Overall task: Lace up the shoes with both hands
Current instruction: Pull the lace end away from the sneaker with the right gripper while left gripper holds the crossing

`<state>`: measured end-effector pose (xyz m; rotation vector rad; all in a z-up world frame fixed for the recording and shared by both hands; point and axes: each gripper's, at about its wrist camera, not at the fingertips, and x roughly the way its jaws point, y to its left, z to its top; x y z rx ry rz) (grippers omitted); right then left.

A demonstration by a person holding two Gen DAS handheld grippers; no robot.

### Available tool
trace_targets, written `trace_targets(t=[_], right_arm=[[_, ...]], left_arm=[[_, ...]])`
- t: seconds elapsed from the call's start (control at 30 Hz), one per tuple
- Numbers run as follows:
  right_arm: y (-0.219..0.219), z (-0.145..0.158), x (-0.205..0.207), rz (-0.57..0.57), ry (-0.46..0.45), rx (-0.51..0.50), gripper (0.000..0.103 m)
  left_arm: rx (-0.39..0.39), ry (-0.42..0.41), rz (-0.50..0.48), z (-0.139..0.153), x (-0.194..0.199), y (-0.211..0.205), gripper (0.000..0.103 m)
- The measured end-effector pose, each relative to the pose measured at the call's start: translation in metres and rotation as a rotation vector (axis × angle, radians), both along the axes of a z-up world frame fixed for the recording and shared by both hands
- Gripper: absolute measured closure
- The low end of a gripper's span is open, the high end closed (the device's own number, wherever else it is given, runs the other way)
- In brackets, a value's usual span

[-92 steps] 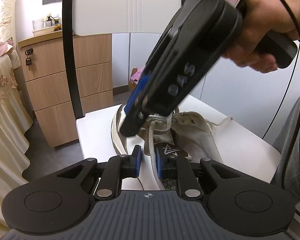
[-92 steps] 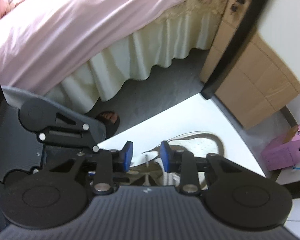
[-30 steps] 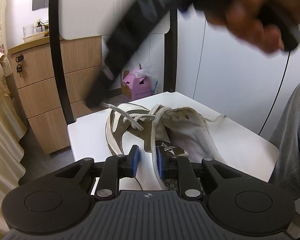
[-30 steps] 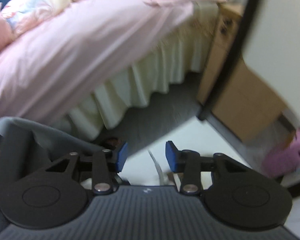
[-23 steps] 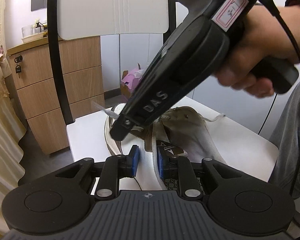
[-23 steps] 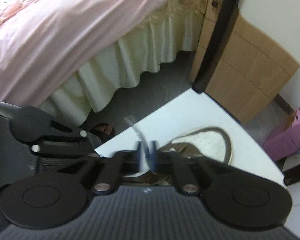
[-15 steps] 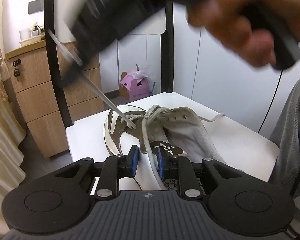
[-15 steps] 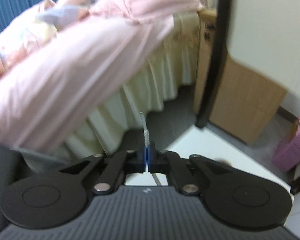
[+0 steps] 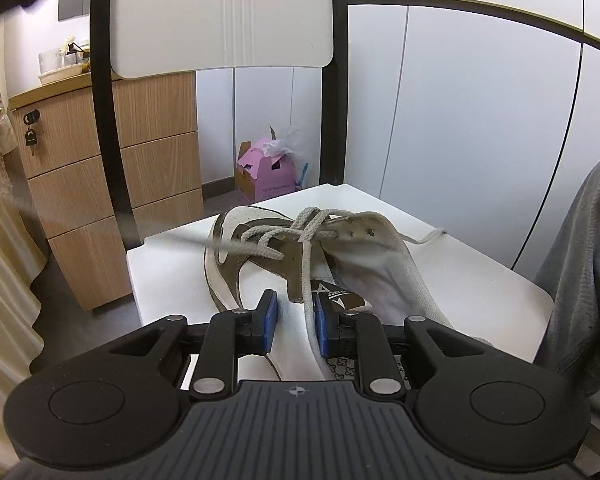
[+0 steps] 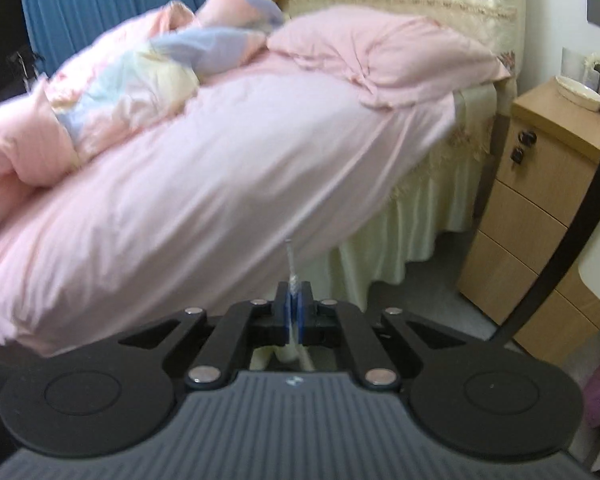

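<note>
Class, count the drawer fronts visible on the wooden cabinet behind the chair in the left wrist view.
3 drawer fronts on the wooden cabinet, stacked vertically: top, middle, bottom. The chair frame crosses all three.

A shoe lay on the chair seat before my left gripper; drawer cabinet behind left, cardboard box beyond.
</note>
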<state>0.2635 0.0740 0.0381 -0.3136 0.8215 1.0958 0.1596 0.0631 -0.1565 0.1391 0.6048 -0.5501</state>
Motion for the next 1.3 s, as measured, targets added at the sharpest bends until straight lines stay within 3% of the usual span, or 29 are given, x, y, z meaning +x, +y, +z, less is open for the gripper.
trace_targets(t=[0.03, 0.1, 0.17, 0.37, 0.53, 0.77, 0.8, 0.87, 0.9, 0.97, 1.1, 1.2, 1.3], right_arm=[[-0.002, -0.002, 0.002, -0.006, 0.000, -0.015, 0.057], [-0.009, -0.006, 0.005, -0.025, -0.003, -0.029, 0.027], [-0.018, -0.021, 0.010, -0.037, 0.004, -0.048, 0.028], [-0.053, -0.061, 0.018, -0.049, 0.062, -0.227, 0.037], [-0.074, -0.104, 0.014, 0.011, 0.125, -0.365, 0.062], [-0.072, -0.133, 0.017, 0.073, 0.137, -0.453, 0.065], [-0.067, -0.134, 0.014, 0.097, 0.109, -0.479, 0.068], [-0.057, -0.135, 0.005, 0.144, 0.044, -0.541, 0.083], [-0.053, -0.138, 0.001, 0.171, 0.017, -0.571, 0.098], [-0.049, -0.140, -0.002, 0.187, 0.003, -0.597, 0.100], [-0.062, -0.116, 0.006, 0.064, 0.061, -0.403, 0.101], [-0.079, -0.082, 0.013, -0.048, 0.108, -0.177, 0.101], [-0.084, -0.040, 0.016, -0.098, 0.095, 0.001, 0.101]], left_arm=[[0.000, 0.000, 0.000, 0.000, 0.000, 0.000, 0.081], [0.001, 0.000, 0.000, 0.001, 0.000, 0.000, 0.081], [0.001, 0.000, 0.001, 0.001, -0.001, 0.000, 0.081], [0.001, -0.001, 0.003, 0.002, -0.002, 0.000, 0.081], [0.000, 0.001, -0.004, 0.002, -0.004, 0.000, 0.081], [-0.001, 0.002, -0.002, 0.002, -0.002, 0.001, 0.081], [0.002, 0.002, -0.004, 0.002, -0.002, 0.000, 0.081], [0.007, 0.000, -0.009, 0.002, -0.001, -0.003, 0.081], [0.007, 0.000, -0.013, 0.002, 0.000, -0.005, 0.081], [0.010, 0.000, -0.016, 0.002, 0.000, -0.007, 0.081], [0.013, -0.003, -0.019, 0.002, -0.001, -0.008, 0.081], [0.014, -0.001, -0.023, 0.002, 0.000, -0.009, 0.081], [0.019, -0.002, -0.025, 0.002, 0.002, -0.012, 0.081]])
